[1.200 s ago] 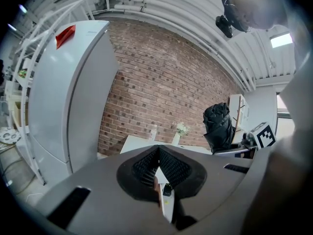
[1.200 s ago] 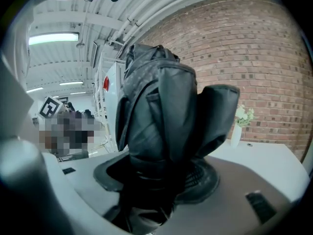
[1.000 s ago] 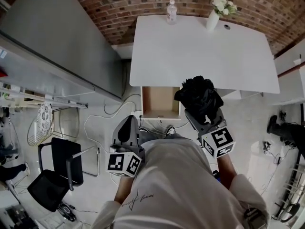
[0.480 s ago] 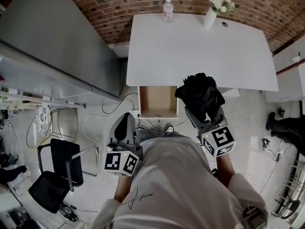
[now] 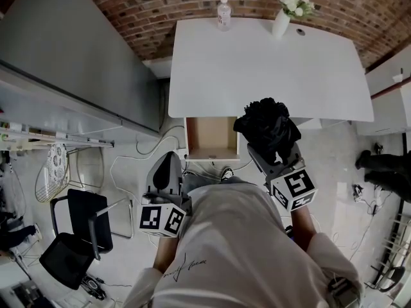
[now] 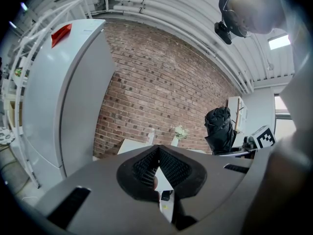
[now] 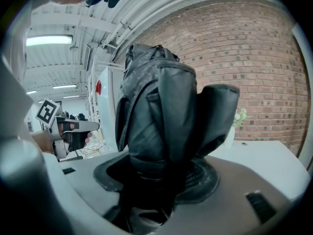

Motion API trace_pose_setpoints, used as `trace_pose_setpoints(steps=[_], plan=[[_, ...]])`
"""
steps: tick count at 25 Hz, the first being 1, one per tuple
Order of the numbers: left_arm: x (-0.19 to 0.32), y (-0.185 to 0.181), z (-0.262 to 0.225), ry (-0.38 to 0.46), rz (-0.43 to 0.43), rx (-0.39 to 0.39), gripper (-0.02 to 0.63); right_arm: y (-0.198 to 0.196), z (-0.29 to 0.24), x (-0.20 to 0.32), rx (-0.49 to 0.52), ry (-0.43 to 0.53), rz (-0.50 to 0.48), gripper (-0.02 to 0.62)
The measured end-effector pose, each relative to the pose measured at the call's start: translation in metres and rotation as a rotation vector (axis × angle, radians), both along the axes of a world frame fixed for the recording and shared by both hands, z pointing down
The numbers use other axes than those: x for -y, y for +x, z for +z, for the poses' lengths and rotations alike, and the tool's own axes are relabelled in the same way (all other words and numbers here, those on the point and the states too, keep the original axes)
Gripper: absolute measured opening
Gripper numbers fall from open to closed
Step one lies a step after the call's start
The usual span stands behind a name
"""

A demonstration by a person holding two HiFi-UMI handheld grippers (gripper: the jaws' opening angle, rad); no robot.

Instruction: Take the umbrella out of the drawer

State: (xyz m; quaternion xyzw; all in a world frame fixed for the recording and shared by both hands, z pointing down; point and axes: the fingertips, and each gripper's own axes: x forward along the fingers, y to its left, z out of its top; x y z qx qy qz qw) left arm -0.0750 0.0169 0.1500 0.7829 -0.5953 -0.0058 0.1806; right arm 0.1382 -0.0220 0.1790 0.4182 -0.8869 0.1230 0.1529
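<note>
A folded black umbrella (image 5: pixel 266 127) stands up out of my right gripper (image 5: pixel 275 151), whose jaws are shut around its lower end. It hangs over the table's front edge, just right of the open drawer (image 5: pixel 212 136), whose bare wooden bottom shows. In the right gripper view the umbrella (image 7: pixel 161 116) fills the middle and hides the fingertips of my right gripper (image 7: pixel 164 173). My left gripper (image 5: pixel 171 162) is shut and empty, below the drawer's front left corner. In the left gripper view my left gripper (image 6: pixel 157 153) shows its pads together, with the umbrella (image 6: pixel 219 131) off to the right.
The white table (image 5: pixel 270 63) carries a water bottle (image 5: pixel 223 15) and a vase of flowers (image 5: pixel 286 15) at its far edge, against a brick wall. A tall grey fridge (image 5: pixel 77 56) stands left. A black chair (image 5: pixel 77 236) and a wire rack are lower left.
</note>
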Motion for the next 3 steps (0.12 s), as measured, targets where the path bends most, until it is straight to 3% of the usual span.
trace_pose_setpoints(steps=[3], plan=[[0.0015, 0.0001, 0.0004, -0.003, 0.002, -0.004, 0.017, -0.0008, -0.0002, 0.0009, -0.004, -0.001, -0.004, 0.259]])
